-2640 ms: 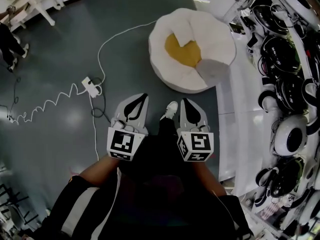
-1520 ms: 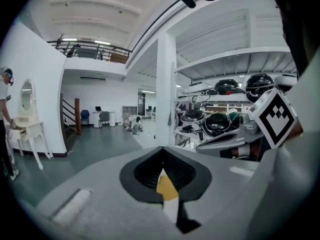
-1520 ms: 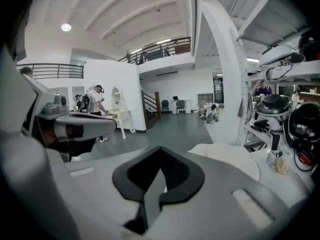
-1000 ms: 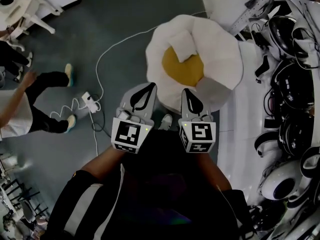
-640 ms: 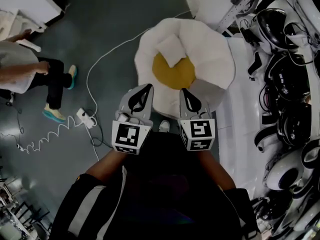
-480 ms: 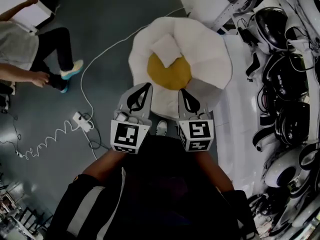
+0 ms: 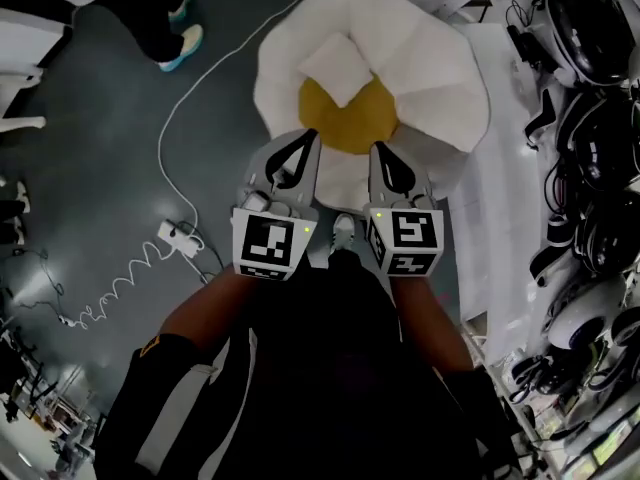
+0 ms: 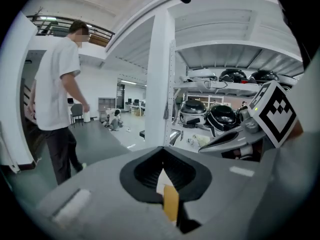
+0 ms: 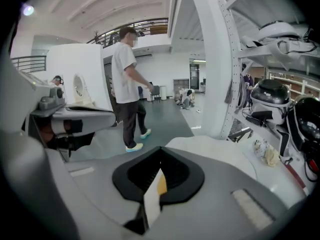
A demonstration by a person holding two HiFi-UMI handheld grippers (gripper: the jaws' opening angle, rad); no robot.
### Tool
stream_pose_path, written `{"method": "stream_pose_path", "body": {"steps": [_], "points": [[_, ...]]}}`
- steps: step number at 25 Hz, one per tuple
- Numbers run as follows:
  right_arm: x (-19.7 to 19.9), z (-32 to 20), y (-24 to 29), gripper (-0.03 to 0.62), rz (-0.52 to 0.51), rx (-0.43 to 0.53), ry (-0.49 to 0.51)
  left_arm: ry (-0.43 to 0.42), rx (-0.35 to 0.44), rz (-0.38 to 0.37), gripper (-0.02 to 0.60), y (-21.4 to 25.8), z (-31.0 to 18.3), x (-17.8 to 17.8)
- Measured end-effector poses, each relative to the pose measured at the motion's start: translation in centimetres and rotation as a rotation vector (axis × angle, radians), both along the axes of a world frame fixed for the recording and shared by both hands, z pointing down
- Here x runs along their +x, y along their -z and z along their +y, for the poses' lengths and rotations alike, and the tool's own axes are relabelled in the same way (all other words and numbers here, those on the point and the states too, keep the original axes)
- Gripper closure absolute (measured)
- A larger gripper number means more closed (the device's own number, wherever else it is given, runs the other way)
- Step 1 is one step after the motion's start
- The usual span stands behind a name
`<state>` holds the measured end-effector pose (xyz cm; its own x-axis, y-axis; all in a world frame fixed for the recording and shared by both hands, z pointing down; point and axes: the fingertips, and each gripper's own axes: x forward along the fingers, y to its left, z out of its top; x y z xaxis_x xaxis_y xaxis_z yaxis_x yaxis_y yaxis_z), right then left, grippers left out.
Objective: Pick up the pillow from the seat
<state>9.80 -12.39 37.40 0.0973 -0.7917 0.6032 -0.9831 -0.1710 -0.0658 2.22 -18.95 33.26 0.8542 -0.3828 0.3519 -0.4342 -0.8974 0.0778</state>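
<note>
A round white cushioned seat [image 7: 430, 58] with a yellow centre [image 7: 350, 123] lies on the grey floor in the head view. On its far-left part rests a small square white pillow [image 7: 338, 68]. My left gripper [image 7: 308, 136] is shut and empty, with its tip over the near rim of the yellow centre. Beside it my right gripper [image 7: 378, 148] is also shut and empty, at the same rim. In the left gripper view the closed jaws [image 8: 162, 151] leave a slit showing yellow and white. The right gripper view [image 9: 160, 151] shows the same.
A power strip with a white cable [image 7: 172, 236] lies on the floor at left. Racks of black and white helmets [image 7: 590, 118] line the right side. A bystander's legs [image 7: 160, 8] stand at the top left. A white pillar [image 8: 160, 79] rises behind the seat.
Both grippers have moved forward and down, from short of the seat to over its near rim. The bystander has walked from the left side to the top of the view.
</note>
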Motion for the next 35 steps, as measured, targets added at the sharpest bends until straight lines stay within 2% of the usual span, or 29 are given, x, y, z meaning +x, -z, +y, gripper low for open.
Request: {"method": "stream_pose_path", "body": {"steps": [8,12,17,20,24,29,35], "points": [[1.5,-5.3,-5.6,0.591,-0.004,-0.094,-0.069,-0.085,-0.073,-0.052,0.577,-7.1,-5.7,2.1],[2.6,-7.1,-9.1,0.591,-0.020,-0.115,-0.092,-0.117,-0.068,-0.068,0.577,-10.6,-7.5,3.8],[4.3,-7.9,-15.4,0.591,-0.047,-0.142,-0.098,-0.108,-0.069,-0.105,0.577,-16.8,-8.1,5.7],[4.9,-8.5,-20.4,0.547,-0.067,-0.169,-0.092,-0.099,-0.092,-0.135,0.577,-21.8,-8.3,6.3],[5.9,-8.8,-26.2,0.528,-0.091,-0.199,-0.098,-0.075,-0.128,-0.178,0.577,-28.2,-8.2,6.7],[7.6,-8.6,-32.2,0.487,-0.124,-0.224,-0.116,-0.050,-0.136,-0.215,0.577,-33.9,-8.5,7.4],[8.9,-9.5,-38.1,0.476,-0.144,-0.230,-0.151,-0.045,-0.134,-0.257,0.577,-40.2,-9.8,7.4]]}}
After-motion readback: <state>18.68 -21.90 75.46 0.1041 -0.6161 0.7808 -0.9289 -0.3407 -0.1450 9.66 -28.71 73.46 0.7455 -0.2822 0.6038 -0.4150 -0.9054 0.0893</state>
